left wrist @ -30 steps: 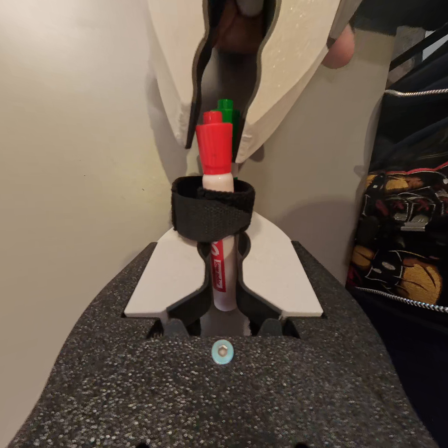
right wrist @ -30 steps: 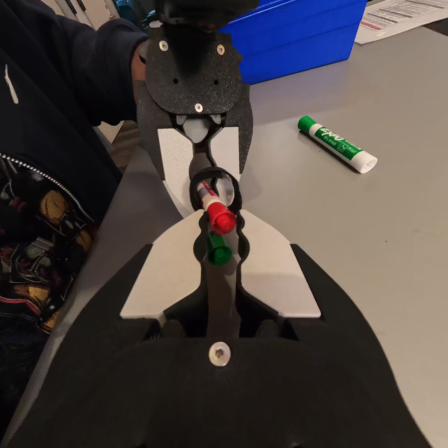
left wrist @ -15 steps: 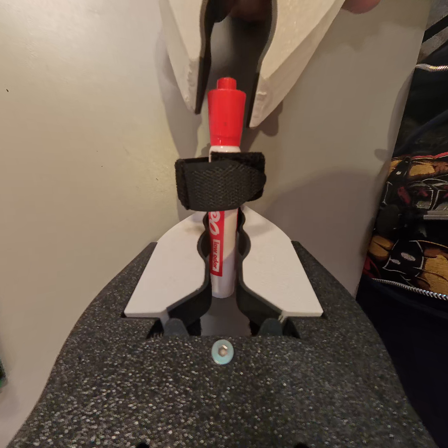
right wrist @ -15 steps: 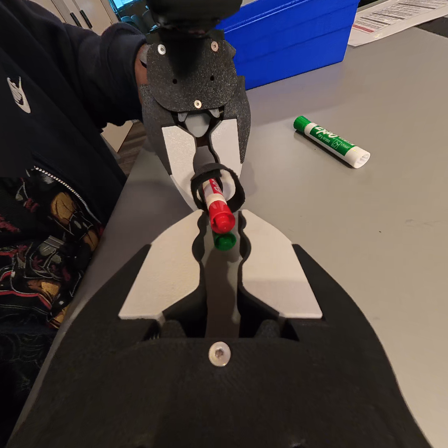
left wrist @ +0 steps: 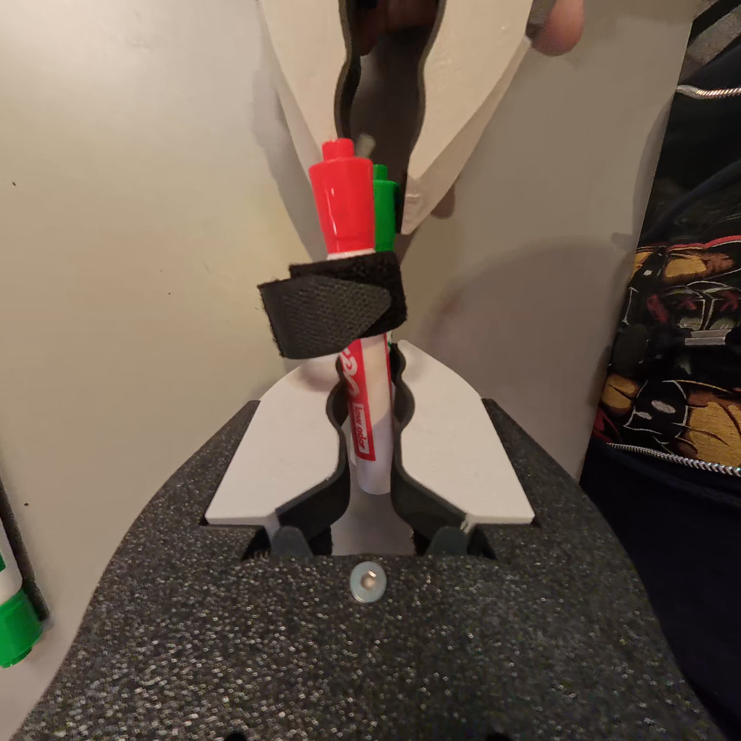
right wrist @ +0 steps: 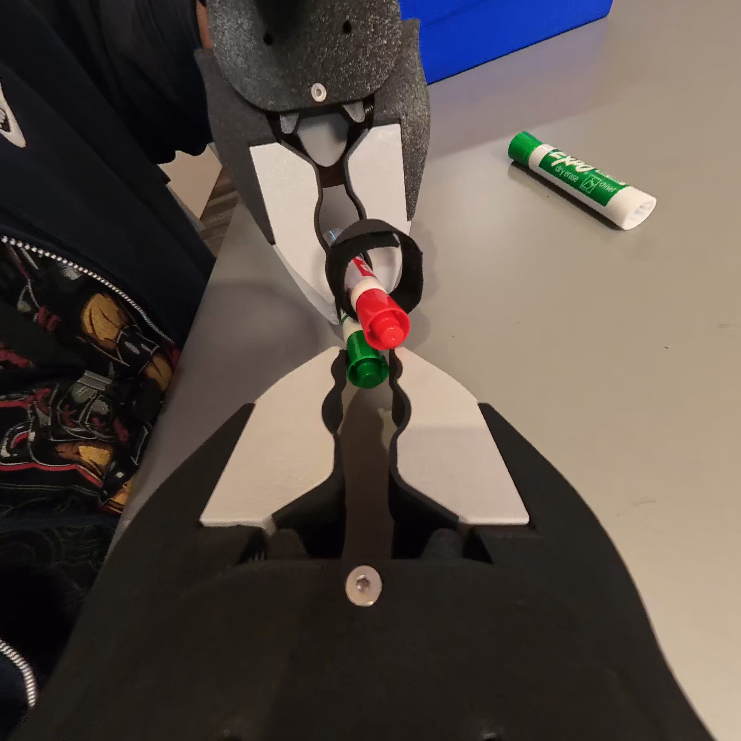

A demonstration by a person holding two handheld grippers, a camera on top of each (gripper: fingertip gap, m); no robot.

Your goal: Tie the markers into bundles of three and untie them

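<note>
Two markers sit in one loose black strap, held between our two tools above the tabletop.

Our left tool (left wrist: 367, 401) is closed on the white barrel of the red-capped marker (left wrist: 347, 208), which points away from it with the green-capped marker (left wrist: 385, 212) pressed beside it; the black strap (left wrist: 333, 312) rings both just below the caps, slack on one side. Our right tool (right wrist: 365, 361) faces the caps end on, its fingers narrowed around the green cap, though we cannot tell whether they actually pinch it. The red cap lies just above and beyond those tips. A second green marker (right wrist: 581, 180) lies alone on the grey tabletop (right wrist: 581, 361), well apart, toward the far right. A blue bin (right wrist: 501, 36) stands at the far edge. A person's dark jacket (right wrist: 60, 200) fills the near left edge.
</note>
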